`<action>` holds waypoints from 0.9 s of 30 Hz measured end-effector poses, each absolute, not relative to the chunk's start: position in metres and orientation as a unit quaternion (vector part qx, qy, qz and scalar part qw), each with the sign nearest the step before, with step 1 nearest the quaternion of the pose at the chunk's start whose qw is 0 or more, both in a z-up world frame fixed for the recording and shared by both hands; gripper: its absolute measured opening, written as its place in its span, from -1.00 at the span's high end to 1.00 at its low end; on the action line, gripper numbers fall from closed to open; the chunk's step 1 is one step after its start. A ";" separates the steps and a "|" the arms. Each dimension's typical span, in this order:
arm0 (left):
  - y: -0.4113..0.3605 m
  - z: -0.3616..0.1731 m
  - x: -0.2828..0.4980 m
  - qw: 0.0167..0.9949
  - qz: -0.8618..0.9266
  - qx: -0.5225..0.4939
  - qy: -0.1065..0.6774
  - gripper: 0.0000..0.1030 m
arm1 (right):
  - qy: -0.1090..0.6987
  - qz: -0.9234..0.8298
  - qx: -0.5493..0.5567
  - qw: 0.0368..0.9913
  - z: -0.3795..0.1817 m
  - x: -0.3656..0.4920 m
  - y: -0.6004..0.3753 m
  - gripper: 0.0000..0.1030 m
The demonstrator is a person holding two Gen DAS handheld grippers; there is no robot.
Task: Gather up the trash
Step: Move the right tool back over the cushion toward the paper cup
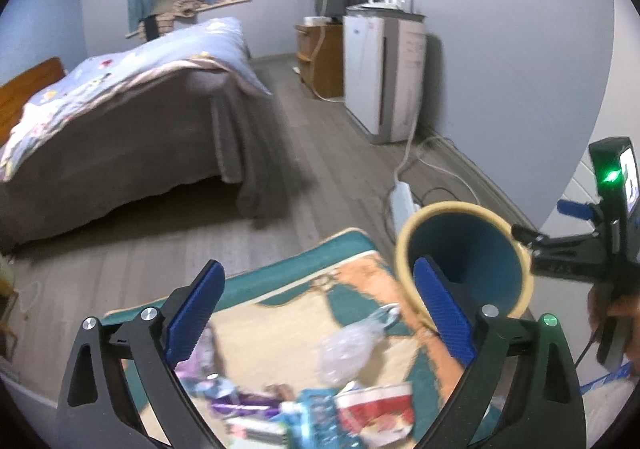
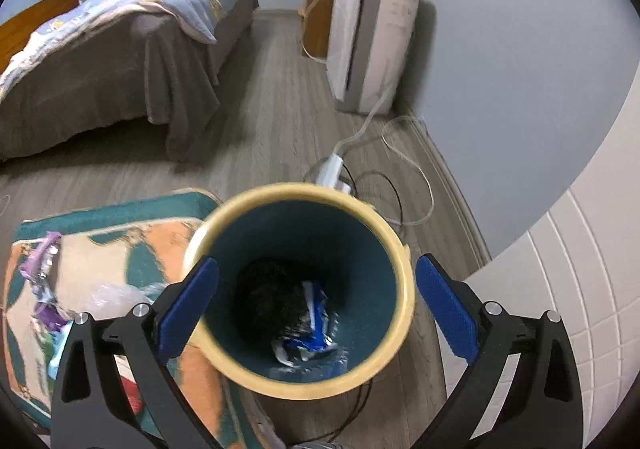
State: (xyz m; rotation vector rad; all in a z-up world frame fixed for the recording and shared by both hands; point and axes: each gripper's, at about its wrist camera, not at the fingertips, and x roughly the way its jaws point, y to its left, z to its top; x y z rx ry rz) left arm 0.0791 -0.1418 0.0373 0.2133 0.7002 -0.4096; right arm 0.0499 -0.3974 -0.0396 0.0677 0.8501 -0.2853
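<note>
A teal bin with a cream rim [image 2: 304, 289] stands on the floor beside a patterned rug [image 2: 108, 245]; it also shows in the left wrist view [image 1: 464, 257]. A blue-and-white wrapper [image 2: 312, 325] and a dark lump lie inside it. My right gripper [image 2: 316, 309] is open and empty above the bin's mouth. My left gripper [image 1: 316, 309] is open and empty above trash on the rug [image 1: 280, 289]: a clear plastic bag [image 1: 348, 345], a purple wrapper [image 1: 240, 401], a teal packet [image 1: 316, 409] and a red-and-white wrapper [image 1: 380, 409].
A bed with a blue quilt [image 1: 120, 101] fills the left. A white appliance [image 1: 384, 77] and a wooden cabinet [image 1: 320, 57] stand along the right wall. A power strip with cables [image 2: 332, 169] lies on the floor behind the bin.
</note>
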 end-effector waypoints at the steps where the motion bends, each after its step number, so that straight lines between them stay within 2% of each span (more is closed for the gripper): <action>1: -0.133 0.040 0.077 0.916 -0.192 0.102 0.338 -0.84 | 0.404 -0.133 0.031 0.905 -0.032 0.049 -0.390 -0.89; 13: -0.043 0.051 0.060 0.929 -0.122 0.085 0.338 -0.85 | 0.370 -0.058 0.030 0.927 0.014 0.041 -0.293 -0.89; 23: 0.006 0.023 0.044 0.928 -0.088 0.061 0.356 -0.85 | 0.401 0.004 -0.023 0.916 -0.019 0.039 -0.230 -0.89; 27: 0.017 0.025 0.029 0.934 -0.089 0.066 0.341 -0.86 | 0.415 0.007 0.003 0.910 -0.028 0.040 -0.235 -0.89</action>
